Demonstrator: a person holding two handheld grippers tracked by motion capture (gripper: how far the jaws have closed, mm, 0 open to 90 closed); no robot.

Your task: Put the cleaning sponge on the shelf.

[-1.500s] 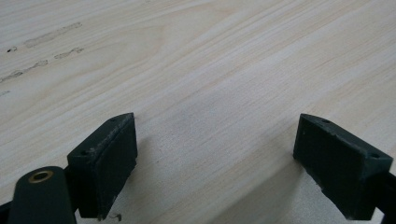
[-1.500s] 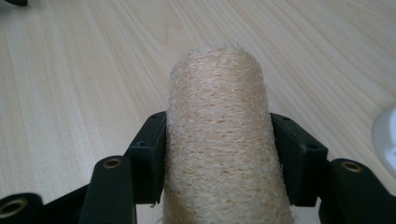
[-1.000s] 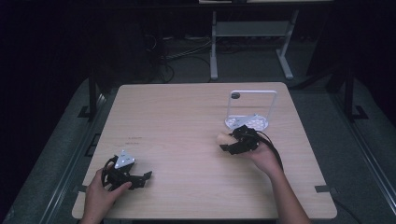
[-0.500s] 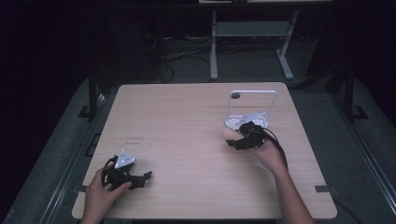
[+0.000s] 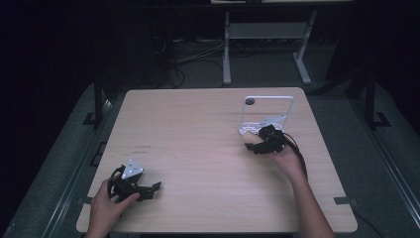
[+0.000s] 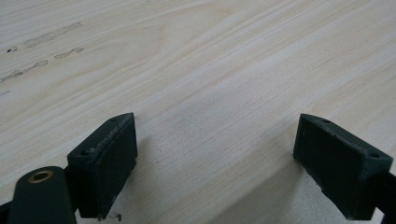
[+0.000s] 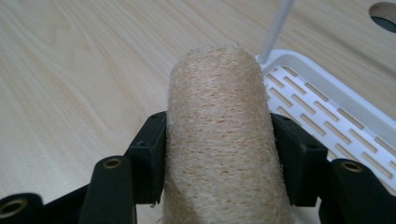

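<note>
Right-hand tongs (image 7: 217,154) are pinching a beige, fibrous loofah roll (image 7: 219,140) across its middle, one black jaw pressed against each side, so you have a firm hold on it. In the high view those tongs (image 5: 253,147) hang just in front of the white slotted plastic rack with its upright frame (image 5: 267,106), which stands on the far right part of the pale wooden bench (image 5: 198,129). From the right gripper view, the rack's slotted tray (image 7: 327,116) lies just beyond and to the right of the roll, and the roll looks to be over bare wood, not yet over the slots, though the close angle makes that hard to judge for sure.

Your left-hand tongs (image 5: 148,191) rest low near the bench's near left corner, well apart from the rack. Their jaws stand spread wide with nothing but wood grain between them.

Judging by how things lie, the pickup is done and the carry is nearly so: the loofah roll is gripped and brought close to the rack. What seems left is to bring it over the tray, lower it until it sits on the slats, and let go. Mind the thin white upright of the frame just behind the roll as you go in.
</note>
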